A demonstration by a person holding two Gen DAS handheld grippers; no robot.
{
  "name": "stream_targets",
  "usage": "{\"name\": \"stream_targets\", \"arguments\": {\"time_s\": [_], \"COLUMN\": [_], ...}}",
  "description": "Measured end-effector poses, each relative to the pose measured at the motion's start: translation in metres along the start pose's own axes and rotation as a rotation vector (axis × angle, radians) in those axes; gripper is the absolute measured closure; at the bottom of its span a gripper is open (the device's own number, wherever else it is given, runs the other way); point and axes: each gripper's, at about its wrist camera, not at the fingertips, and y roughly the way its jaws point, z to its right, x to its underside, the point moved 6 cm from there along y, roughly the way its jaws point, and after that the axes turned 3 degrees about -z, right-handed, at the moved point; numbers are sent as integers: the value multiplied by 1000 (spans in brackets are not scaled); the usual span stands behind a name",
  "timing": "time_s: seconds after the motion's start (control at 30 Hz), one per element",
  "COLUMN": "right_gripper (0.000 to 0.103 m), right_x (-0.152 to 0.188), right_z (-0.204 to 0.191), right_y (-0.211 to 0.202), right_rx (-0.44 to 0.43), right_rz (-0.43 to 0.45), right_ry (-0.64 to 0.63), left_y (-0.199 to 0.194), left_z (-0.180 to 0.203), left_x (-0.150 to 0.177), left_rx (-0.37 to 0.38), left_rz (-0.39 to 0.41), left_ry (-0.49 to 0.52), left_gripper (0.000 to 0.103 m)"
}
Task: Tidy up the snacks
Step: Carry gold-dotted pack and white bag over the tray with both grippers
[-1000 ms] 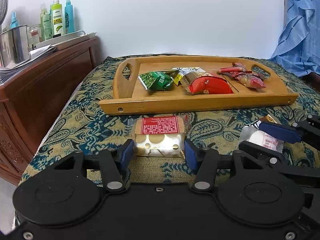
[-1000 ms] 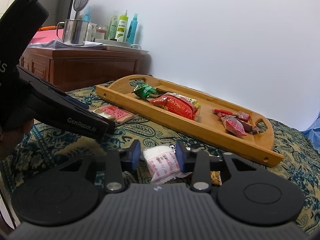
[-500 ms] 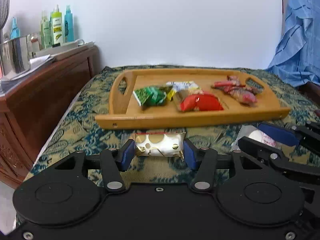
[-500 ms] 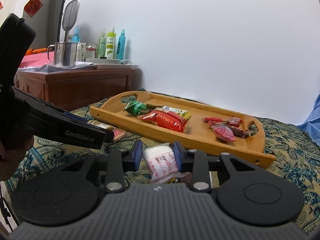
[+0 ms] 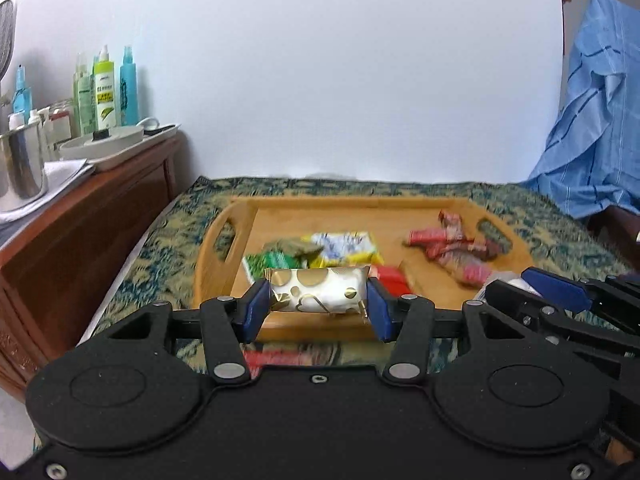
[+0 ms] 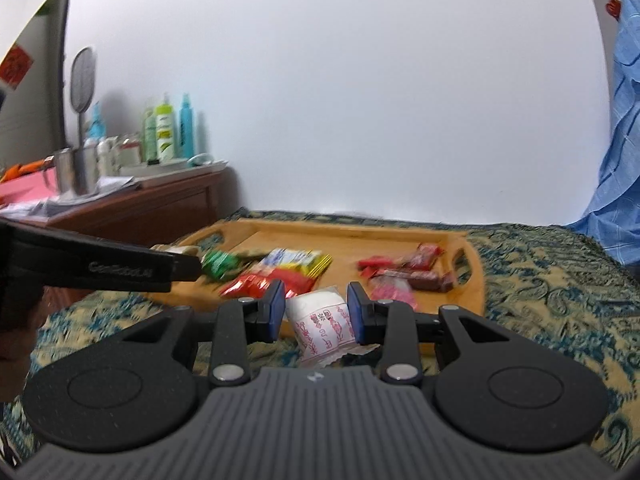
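My left gripper (image 5: 318,300) is shut on a white-and-gold snack packet (image 5: 318,290) and holds it lifted just before the front rim of the wooden tray (image 5: 224,276). My right gripper (image 6: 316,312) is shut on a white packet with red print (image 6: 322,322), also lifted near the tray (image 6: 472,280). The tray holds a green packet (image 5: 266,260), a yellow-white packet (image 5: 344,244), a red bag (image 6: 264,282) and red candies (image 5: 452,244). A red-labelled packet (image 5: 276,358) lies on the cloth below my left gripper.
The tray sits on a blue-and-gold patterned cloth (image 5: 168,248). A wooden cabinet (image 5: 80,232) at the left carries bottles, a white dish and a steel mug. Blue fabric (image 5: 596,120) hangs at the right. A white wall is behind.
Both grippers have closed on their packets, lifted them off the cloth and moved toward the tray. The red-labelled packet stayed on the cloth.
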Motion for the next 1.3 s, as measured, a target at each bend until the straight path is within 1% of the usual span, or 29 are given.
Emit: {"name": "stream_targets", "arguments": {"time_s": [0.13, 0.37, 0.47, 0.57, 0.7, 0.83, 0.93, 1.07, 1.3], "right_gripper": [66, 66, 66, 66, 66, 66, 66, 66, 66], "right_x": [-18, -42, -52, -60, -69, -76, -80, -80, -69], "right_z": [15, 45, 58, 68, 78, 83, 88, 94, 105], "right_y": [5, 23, 33, 46, 67, 85, 98, 122, 163], "right_rx": [21, 50, 57, 60, 58, 65, 55, 46, 22], "right_rz": [18, 16, 16, 7, -10, -16, -27, -73, -152], "right_ry": [32, 117, 141, 156, 176, 176, 196, 215, 240], "left_y": [5, 18, 28, 41, 57, 76, 91, 115, 153], "left_z": [3, 8, 6, 1, -9, -17, -21, -24, -32], "left_x": [-18, -59, -73, -82, -87, -93, -95, -95, -83], "left_rx": [5, 12, 27, 14, -10, -16, -26, -30, -69], "left_rz": [14, 59, 52, 43, 30, 20, 4, -24, -94], "left_ry": [-12, -25, -41, -52, -65, -75, -79, -93, -102], "left_gripper": [54, 54, 54, 54, 54, 54, 54, 54, 54]}}
